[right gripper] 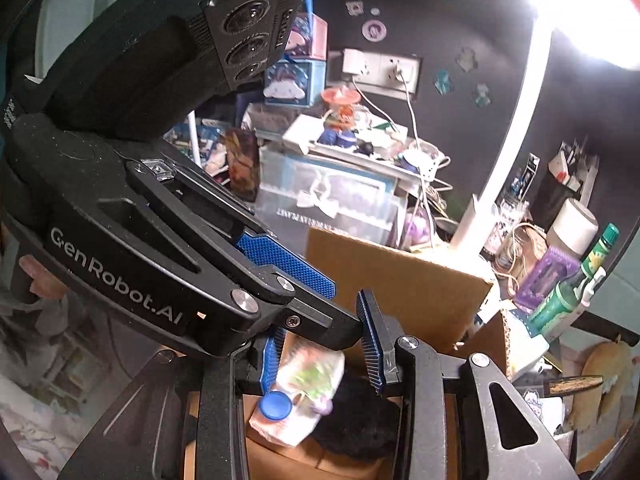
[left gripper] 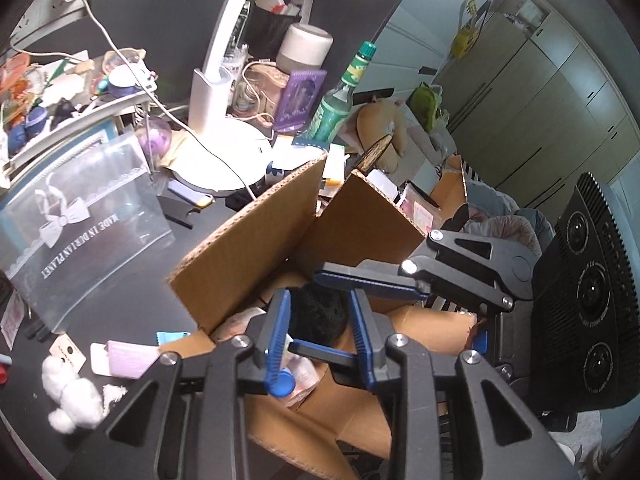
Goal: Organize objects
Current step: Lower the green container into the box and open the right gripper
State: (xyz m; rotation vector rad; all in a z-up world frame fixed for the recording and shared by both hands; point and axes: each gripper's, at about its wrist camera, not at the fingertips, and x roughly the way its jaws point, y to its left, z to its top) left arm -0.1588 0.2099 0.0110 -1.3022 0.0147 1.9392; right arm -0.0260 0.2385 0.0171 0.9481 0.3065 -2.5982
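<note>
An open cardboard box (left gripper: 240,248) stands at the dark desk's front edge; it also shows in the right wrist view (right gripper: 400,280). Inside lie a black fuzzy object (left gripper: 320,316) and a pale printed packet (right gripper: 308,384). My left gripper (left gripper: 320,320) is open above the box interior, its blue pads either side of the black object without touching it. My right gripper (right gripper: 320,360) is open over the packet and the black object (right gripper: 356,420). The two grippers cross close together over the box: the right one (left gripper: 400,280) reaches in from the right.
A white lamp base (left gripper: 224,152), a clear plastic case (left gripper: 80,216), a green bottle (left gripper: 340,100) and a purple box (left gripper: 300,96) crowd the desk behind the box. A white plush toy (left gripper: 72,392) and pink cards (left gripper: 128,360) lie front left. Wardrobes (left gripper: 540,92) stand right.
</note>
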